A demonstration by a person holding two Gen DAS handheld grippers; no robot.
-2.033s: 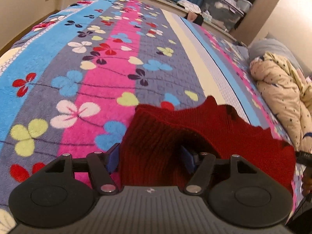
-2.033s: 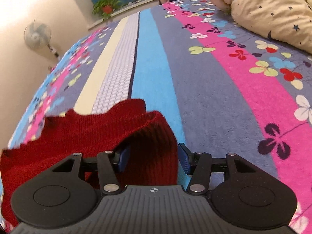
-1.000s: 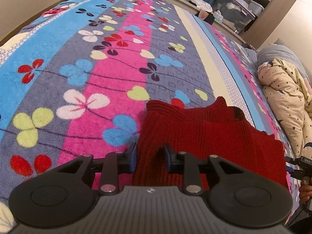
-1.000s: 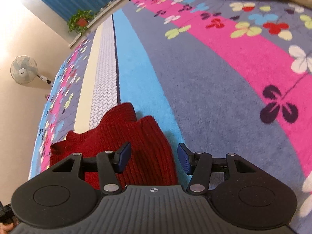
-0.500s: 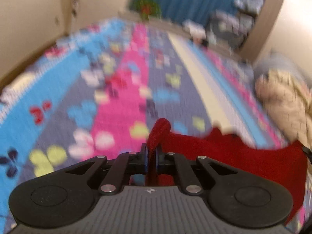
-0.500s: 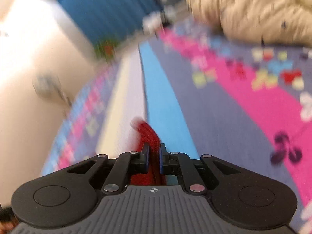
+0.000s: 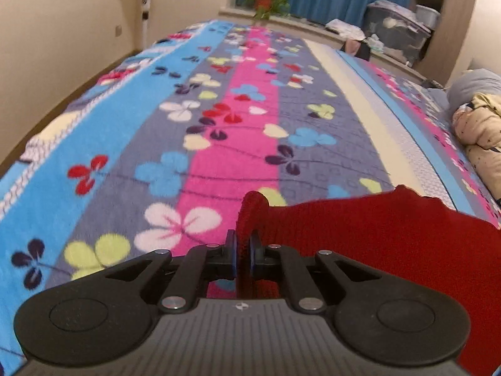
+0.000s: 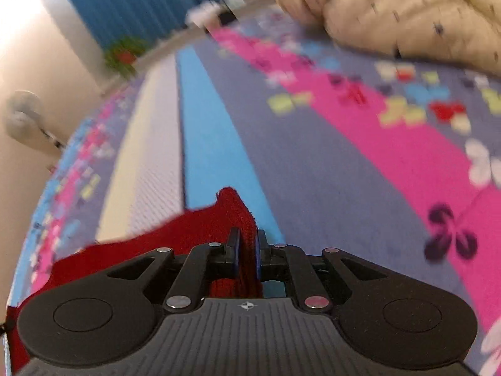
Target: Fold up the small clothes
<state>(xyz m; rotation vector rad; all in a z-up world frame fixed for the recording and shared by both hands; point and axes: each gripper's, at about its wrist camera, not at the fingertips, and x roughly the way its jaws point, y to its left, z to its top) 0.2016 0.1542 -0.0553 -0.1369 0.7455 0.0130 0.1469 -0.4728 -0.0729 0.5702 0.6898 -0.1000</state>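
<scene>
Red knitted garment (image 7: 391,238), a small ribbed piece, is pinched at two corners. The left gripper (image 7: 243,255) has its fingers pressed together on a thick rolled edge of the knit, and the right gripper (image 8: 247,255) is likewise clamped on the opposite corner (image 8: 235,216), the cloth bunched between the blue pads. Between the two holds the fabric spans sideways and sags below the grippers, above the near part of the flowered bedspread (image 7: 219,119); whether its lower edge touches the bed cannot be told.

It looks soft, limp and light, with a grippy rib that should not slip from the pads but will stretch and droop if pulled unevenly. The thick hem corners seem the right places to hold. A cream quilt (image 8: 407,9) lies well apart, further up the bed.
</scene>
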